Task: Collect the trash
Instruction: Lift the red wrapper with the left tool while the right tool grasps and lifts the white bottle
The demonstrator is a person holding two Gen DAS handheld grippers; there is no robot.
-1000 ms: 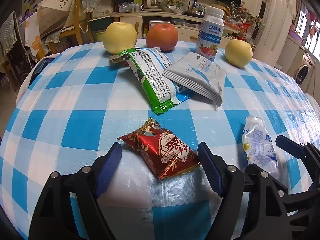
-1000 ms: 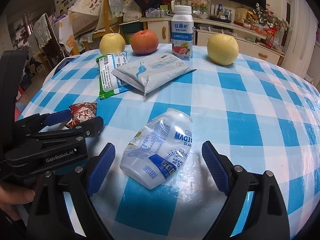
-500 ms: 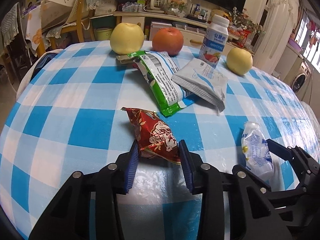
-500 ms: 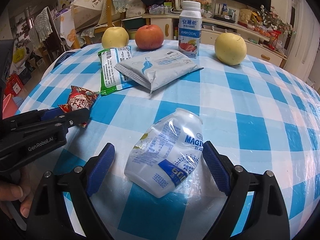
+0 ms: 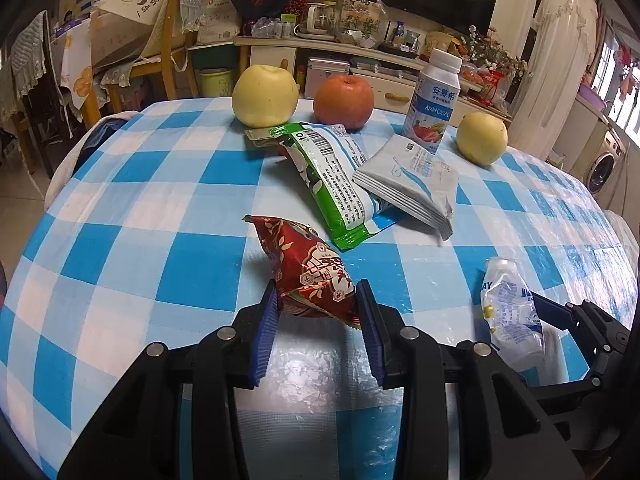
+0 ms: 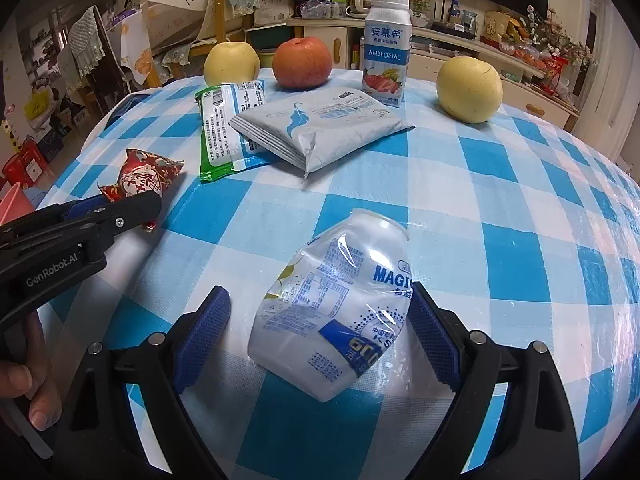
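On the checked bench (image 5: 168, 208), nothing looks collected yet. The crushed plastic bottle (image 6: 340, 312) lies between the wide-open fingers of the right gripper (image 6: 316, 336), one pad touching its side, not squeezed. The left gripper (image 5: 316, 320) has just closed and now pinches the red snack wrapper (image 5: 308, 268), its far end tilted up. Green (image 5: 332, 184) and white (image 5: 408, 184) packets remain beyond; no bin is visible.
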